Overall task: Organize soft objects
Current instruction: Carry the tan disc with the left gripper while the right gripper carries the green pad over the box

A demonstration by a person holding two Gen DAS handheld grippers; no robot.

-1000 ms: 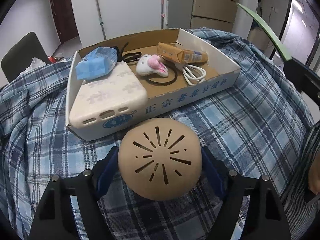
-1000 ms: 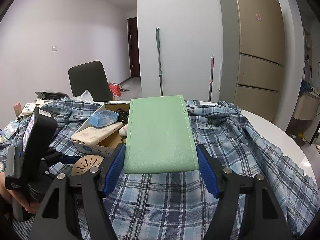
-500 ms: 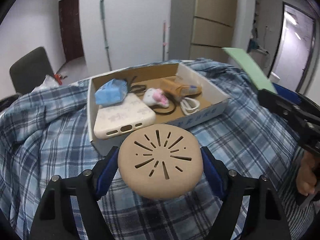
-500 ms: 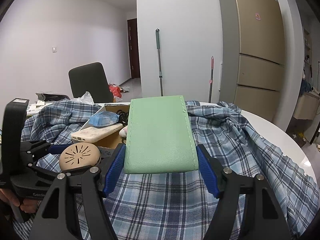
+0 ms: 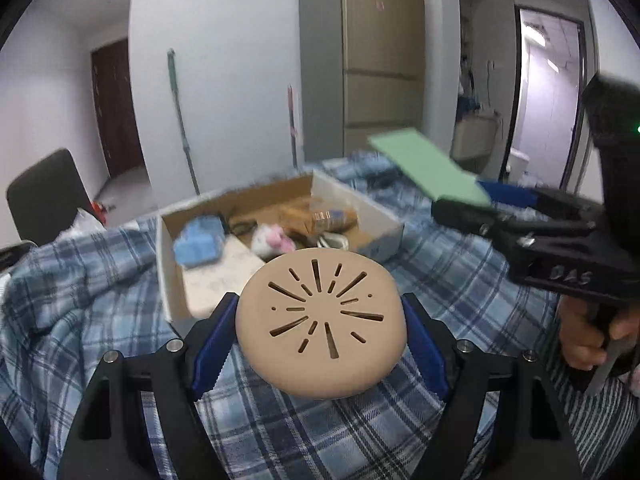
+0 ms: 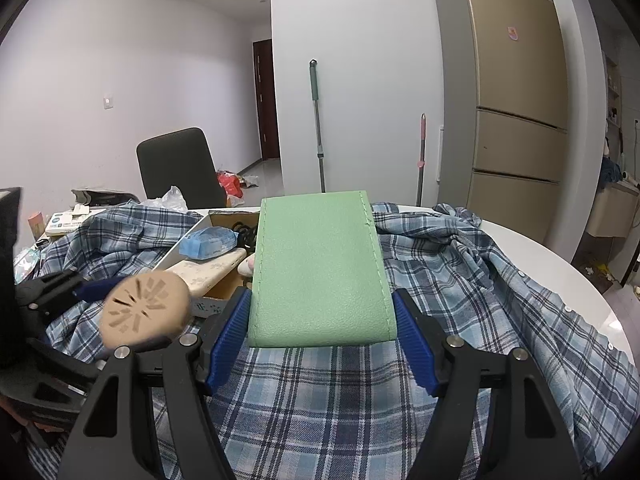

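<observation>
Claws both hold things. Left claw [image 5: 320, 330] squeezes the round tan squishy bun [image 5: 320, 322] above the checked shirt [image 5: 440, 280], near the cardboard box [image 5: 360, 210]. Right claw [image 6: 322, 330] pinches a flat green pouch [image 6: 320, 270], likely waiting its turn.

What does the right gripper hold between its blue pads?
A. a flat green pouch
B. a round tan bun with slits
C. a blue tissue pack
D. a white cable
A: the right gripper is closed on the flat green pouch; the tan bun sits in the left gripper.
</observation>
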